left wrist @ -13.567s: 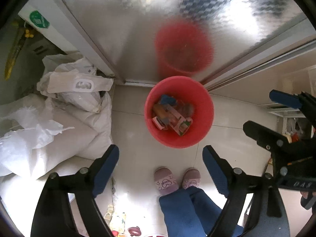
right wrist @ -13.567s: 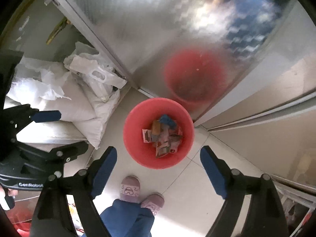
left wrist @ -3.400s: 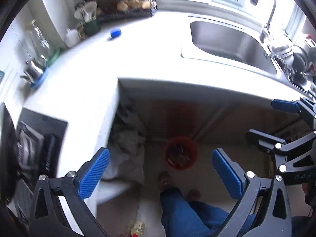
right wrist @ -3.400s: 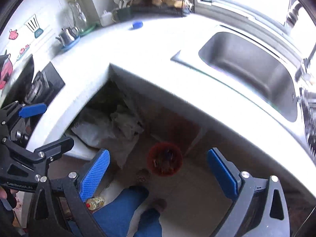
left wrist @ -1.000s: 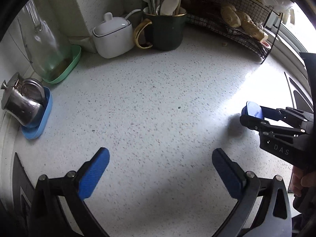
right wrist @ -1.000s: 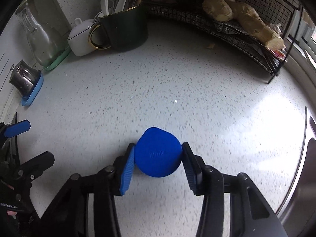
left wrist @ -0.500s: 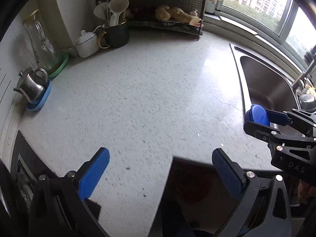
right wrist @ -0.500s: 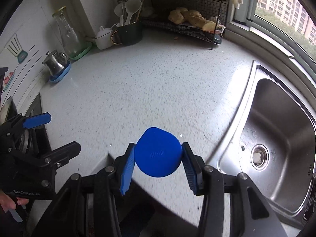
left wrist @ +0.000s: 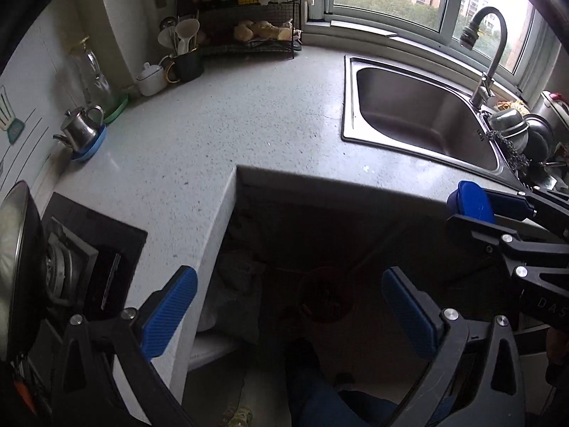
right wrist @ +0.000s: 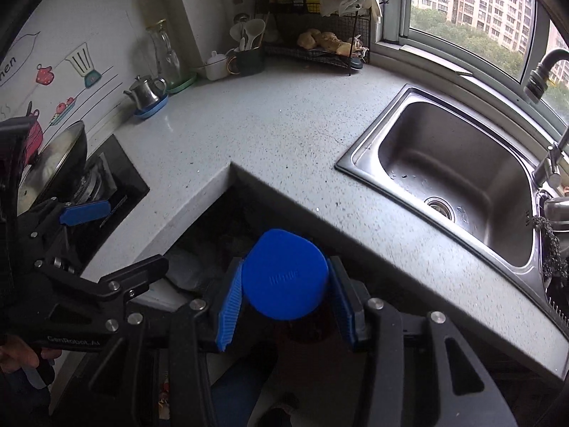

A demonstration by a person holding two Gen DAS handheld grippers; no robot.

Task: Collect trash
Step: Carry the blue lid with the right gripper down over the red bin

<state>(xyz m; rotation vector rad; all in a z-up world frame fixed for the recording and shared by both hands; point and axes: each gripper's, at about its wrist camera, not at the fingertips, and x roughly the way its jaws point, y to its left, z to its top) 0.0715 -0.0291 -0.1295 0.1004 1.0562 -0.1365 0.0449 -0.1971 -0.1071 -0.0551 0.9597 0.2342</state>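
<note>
My right gripper [right wrist: 284, 295] is shut on a round blue cap [right wrist: 284, 279] and holds it in the air past the counter's inner corner. The cap also shows in the left wrist view [left wrist: 474, 203], pinched between the right gripper's pads. The red trash bucket [left wrist: 325, 299] stands on the dark floor under the counter, straight below; in the right wrist view the cap hides most of it. My left gripper [left wrist: 288, 311] is open and empty, held above the floor gap next to the counter edge.
The grey speckled counter [left wrist: 220, 121] wraps round the gap. A steel sink [left wrist: 419, 114] with a tap is at the right. A stove with a pan [left wrist: 21, 256] is at the left. A kettle [left wrist: 80, 131], jar, utensil mug and wire rack line the back wall. The person's legs [left wrist: 320, 391] are below.
Both grippers have pulled back from the counter and risen. The right gripper still holds the blue cap, which now hangs over the floor gap and the bucket instead of over the counter.
</note>
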